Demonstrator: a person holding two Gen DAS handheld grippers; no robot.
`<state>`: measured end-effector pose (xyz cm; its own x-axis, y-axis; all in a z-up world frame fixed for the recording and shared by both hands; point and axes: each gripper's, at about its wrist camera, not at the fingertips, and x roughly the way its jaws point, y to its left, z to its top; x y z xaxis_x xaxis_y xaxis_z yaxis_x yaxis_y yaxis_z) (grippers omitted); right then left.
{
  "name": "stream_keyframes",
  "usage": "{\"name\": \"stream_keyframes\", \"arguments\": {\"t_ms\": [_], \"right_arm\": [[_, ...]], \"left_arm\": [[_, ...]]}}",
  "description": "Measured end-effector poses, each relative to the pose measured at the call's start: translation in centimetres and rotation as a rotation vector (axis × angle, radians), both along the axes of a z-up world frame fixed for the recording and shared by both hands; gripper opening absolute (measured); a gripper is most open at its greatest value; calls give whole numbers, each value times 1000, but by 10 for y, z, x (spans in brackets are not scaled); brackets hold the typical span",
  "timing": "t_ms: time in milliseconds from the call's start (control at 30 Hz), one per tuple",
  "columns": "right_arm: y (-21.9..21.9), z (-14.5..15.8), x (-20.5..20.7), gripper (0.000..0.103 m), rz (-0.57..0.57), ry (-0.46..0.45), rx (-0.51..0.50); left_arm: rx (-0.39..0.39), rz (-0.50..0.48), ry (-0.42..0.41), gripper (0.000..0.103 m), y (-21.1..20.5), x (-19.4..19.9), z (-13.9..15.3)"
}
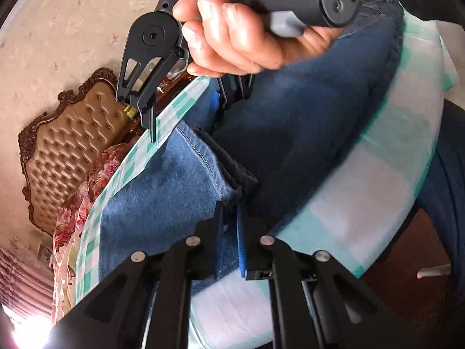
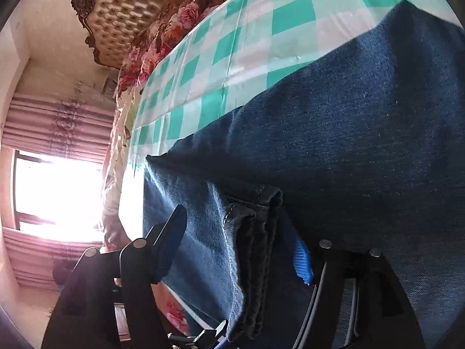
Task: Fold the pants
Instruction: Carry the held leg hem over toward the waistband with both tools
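Dark blue denim pants (image 1: 290, 133) lie on a green-and-white checked cloth (image 1: 363, 192), partly folded over. My left gripper (image 1: 231, 232) is shut on the hem edge of the pants (image 1: 174, 180) at the bottom of the left wrist view. My right gripper (image 2: 241, 250) grips a thick stack of hem layers (image 2: 255, 232) between its fingers; it also shows in the left wrist view (image 1: 229, 93), held by a hand, pinching the pants further along. The lifted denim (image 2: 363, 145) fills most of the right wrist view.
The checked cloth (image 2: 232, 58) covers a table. Behind it is a floral bedcover (image 2: 162, 43) and a tufted brown headboard (image 1: 72, 151). A bright window with pink curtains (image 2: 58, 189) is at the left. The person's dark-clothed body (image 1: 447, 192) is at the right.
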<state>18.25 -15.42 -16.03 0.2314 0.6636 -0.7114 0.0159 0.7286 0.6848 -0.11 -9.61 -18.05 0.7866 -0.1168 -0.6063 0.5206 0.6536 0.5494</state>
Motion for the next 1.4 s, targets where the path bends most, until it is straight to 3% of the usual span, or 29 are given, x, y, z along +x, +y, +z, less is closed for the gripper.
{"name": "stream_keyframes", "arguments": {"t_ms": [67,200,233,267,300,367,500,667,767,800,933,1167,1400], "right_arm": [[8,4,-2,64,15,-23,-53],[9,4,-1,63,9,-31,-53],[9,4,-1,55,12,-36,-61],[9,4,-1,30,13,-38,-90],[6,1,0,23,0,-24,-127],[0,0,1,19,-6,-14,-95],[2,7,0,18,6,-39,-116],[5,12,0,17,8,-46,-125],[6,18,1,16,15,-49,-102],[5,20,1,15,16,-50,-90],[0,24,3,14,15,-39,-54],[-35,51,-4,14,-22,-101,-65],[-76,22,-13,13,-66,-69,-115]], "left_arm": [[-46,22,14,8,2,4,7],[-104,55,-5,9,2,11,18],[-91,49,-7,14,0,10,15],[-79,39,-10,18,-1,9,14],[-74,18,-14,22,-2,1,13],[-76,-1,-31,29,-4,-9,14],[3,-18,-69,42,-15,-10,8],[34,1,-59,45,-19,-3,6],[41,15,-56,41,-25,-3,2],[36,12,-36,29,-26,-1,2],[20,37,-19,15,-30,3,8],[-44,-12,-96,13,-56,-9,47],[8,-76,-47,13,-96,-9,20]]}}
